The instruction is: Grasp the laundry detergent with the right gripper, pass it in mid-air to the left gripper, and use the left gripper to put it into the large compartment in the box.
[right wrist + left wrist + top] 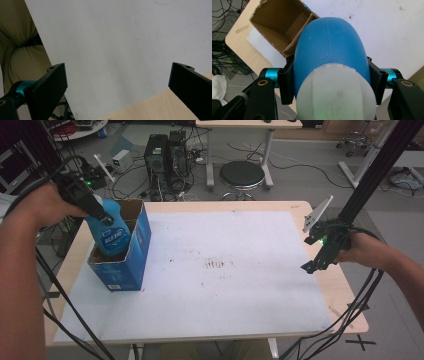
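Access to the blue cardboard box point(131, 251) is from above only; its open top is largely taken up by the blue bottle point(111, 231), which the left gripper point(102, 215) clamps by its upper part, with brown interior still open behind the bottle. Box stands at the table's left edge. The white mat point(225, 270) from box to right edge is bare: free passage across centre and front. The right gripper point(320, 251), jaws wide apart, hangs over the right edge, nothing between its jaws
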### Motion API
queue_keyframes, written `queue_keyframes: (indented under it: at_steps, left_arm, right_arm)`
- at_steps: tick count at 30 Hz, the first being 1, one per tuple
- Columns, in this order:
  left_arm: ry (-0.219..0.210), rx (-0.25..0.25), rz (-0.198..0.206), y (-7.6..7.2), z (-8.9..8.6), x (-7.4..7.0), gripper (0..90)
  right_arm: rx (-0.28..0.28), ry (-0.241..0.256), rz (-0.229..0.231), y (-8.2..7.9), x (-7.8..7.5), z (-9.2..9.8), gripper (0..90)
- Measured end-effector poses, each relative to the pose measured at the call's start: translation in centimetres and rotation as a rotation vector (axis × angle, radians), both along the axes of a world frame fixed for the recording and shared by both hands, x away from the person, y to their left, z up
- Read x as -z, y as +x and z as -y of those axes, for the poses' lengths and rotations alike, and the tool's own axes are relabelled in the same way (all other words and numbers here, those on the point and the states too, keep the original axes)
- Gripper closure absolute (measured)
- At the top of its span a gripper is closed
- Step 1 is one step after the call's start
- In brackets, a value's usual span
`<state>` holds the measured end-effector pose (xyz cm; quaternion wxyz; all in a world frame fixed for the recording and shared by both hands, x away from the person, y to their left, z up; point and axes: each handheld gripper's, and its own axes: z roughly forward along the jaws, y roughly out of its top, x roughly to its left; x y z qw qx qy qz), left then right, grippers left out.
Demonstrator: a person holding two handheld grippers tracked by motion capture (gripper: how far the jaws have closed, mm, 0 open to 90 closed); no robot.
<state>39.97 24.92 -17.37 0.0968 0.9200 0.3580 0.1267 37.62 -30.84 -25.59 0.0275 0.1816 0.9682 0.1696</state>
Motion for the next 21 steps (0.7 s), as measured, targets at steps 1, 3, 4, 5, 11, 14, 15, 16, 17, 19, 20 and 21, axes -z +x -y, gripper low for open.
queue_keyframes:
  at_steps: [1,3,4,5,11,14,15,16,17,19,20,21]
  left_arm:
    - [-0.001,0.009,-0.002,0.1,0.0,0.7,37.9]
    - [0.009,0.027,-0.007,0.3,0.0,2.0,37.9]
    - [0.005,0.028,-0.007,0.4,0.1,2.7,37.9]
    - [0.013,0.036,-0.015,0.6,0.0,3.4,37.9]
    - [0.023,0.052,-0.027,1.2,-0.2,7.0,37.9]
    - [0.026,0.055,-0.040,1.3,-0.3,8.5,37.9]
    - [0.026,0.055,-0.040,1.3,-0.3,8.5,37.9]
    - [0.025,0.052,-0.045,1.4,-0.4,9.0,37.9]
    - [0.028,0.056,-0.060,1.5,-0.5,9.7,37.9]
    - [0.021,0.056,-0.060,1.5,-0.5,10.2,37.9]
    - [0.027,0.058,-0.061,1.6,-0.6,10.4,37.9]
    - [0.030,0.058,-0.064,1.6,-0.7,10.6,37.9]
  right_arm:
    - [-0.001,-0.003,-0.002,0.0,0.1,0.0,1.1]
    - [0.001,-0.005,-0.005,0.0,0.3,0.0,1.1]
    - [0.002,-0.007,-0.007,0.1,0.4,0.0,1.1]
    - [0.002,-0.009,-0.010,0.1,0.5,0.0,1.1]
    - [0.008,-0.011,-0.016,0.0,0.8,0.0,1.1]
    - [0.010,-0.016,-0.020,0.0,1.0,0.0,1.1]
    - [0.010,-0.016,-0.020,0.0,1.0,0.0,1.1]
    - [0.007,-0.017,-0.022,0.0,1.0,-0.1,1.1]
    - [0.008,-0.017,-0.023,0.0,1.0,-0.1,1.1]
    - [0.010,-0.016,-0.023,0.0,1.0,-0.1,1.1]
    - [0.009,-0.018,-0.022,0.0,1.0,-0.1,1.1]
    - [0.012,-0.018,-0.023,0.0,1.0,-0.2,1.1]
